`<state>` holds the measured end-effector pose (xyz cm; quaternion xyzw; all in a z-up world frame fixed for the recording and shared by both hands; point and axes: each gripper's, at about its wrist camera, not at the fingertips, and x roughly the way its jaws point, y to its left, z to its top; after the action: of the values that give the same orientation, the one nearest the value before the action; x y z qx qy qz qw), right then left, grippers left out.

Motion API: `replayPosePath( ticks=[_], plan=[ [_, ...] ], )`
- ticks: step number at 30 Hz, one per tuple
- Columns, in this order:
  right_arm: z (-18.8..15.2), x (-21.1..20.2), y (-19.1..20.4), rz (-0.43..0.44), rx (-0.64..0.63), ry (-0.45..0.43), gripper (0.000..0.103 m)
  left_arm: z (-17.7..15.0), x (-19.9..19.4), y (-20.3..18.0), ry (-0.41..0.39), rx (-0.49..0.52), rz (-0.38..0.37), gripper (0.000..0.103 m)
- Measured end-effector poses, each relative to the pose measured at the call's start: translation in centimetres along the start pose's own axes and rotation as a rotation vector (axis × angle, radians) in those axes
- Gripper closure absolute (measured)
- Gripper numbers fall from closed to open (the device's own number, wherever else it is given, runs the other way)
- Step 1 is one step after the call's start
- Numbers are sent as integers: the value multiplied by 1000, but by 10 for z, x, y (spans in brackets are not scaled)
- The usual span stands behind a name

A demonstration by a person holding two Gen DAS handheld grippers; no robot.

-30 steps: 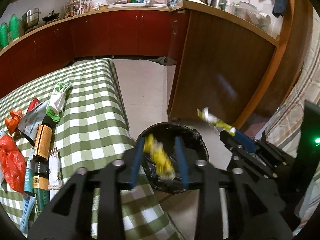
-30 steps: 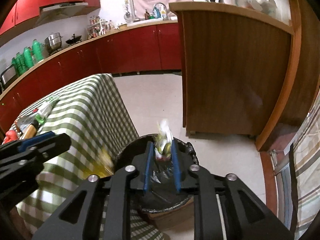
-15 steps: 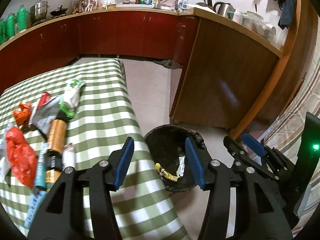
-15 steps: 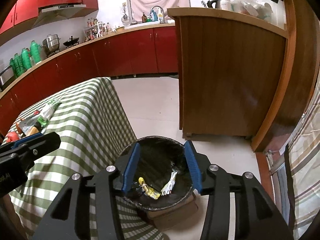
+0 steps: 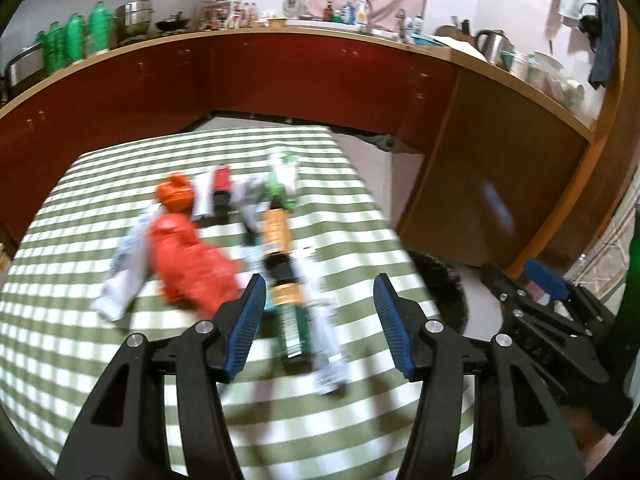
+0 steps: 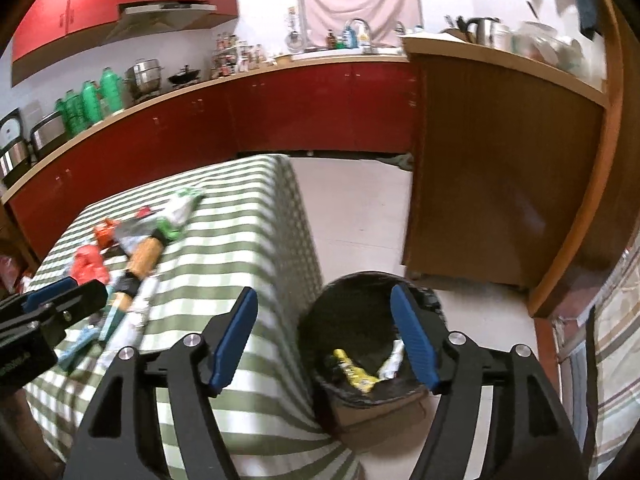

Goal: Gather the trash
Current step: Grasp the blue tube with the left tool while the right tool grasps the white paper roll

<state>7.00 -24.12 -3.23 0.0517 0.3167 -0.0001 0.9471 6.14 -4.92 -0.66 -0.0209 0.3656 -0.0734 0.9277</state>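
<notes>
Trash, a blurred heap of orange plastic bag (image 5: pixel 188 260), tubes & wrappers, lies mid-frame on green-checked table (image 5: pixel 80 360). Left tongs (image 5: pixel 320 324) wide open, empty. Right tongs (image 6: pixel 324 338) wide open, empty, w/ black round bin (image 6: pixel 360 328) lower centre, yellow wrapper (image 6: pixel 354 370) inside.

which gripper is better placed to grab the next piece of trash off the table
Left, probably. The left gripper is open and faces the trash pile on the checked table. The right gripper, also open, hangs by the bin, off the table's edge.
</notes>
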Motion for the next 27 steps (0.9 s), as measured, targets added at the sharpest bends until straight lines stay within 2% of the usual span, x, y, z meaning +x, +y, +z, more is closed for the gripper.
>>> replayPosePath(
  ticks=[9, 19, 23, 27],
  plan=[
    [-7, -3, 54, 71, -70, 12, 35, -23, -25, 54, 0, -42, 81, 43],
    [-19, 7, 96, 114, -135, 66, 35, -39, -31, 89, 12, -75, 110, 43],
    [-22, 13, 103, 104, -146, 92, 46, -43, -30, 97, 19, -89, 106, 43],
    [-24, 17, 105, 110, -148, 109, 49, -45, -27, 100, 27, -98, 99, 43]
  ],
)
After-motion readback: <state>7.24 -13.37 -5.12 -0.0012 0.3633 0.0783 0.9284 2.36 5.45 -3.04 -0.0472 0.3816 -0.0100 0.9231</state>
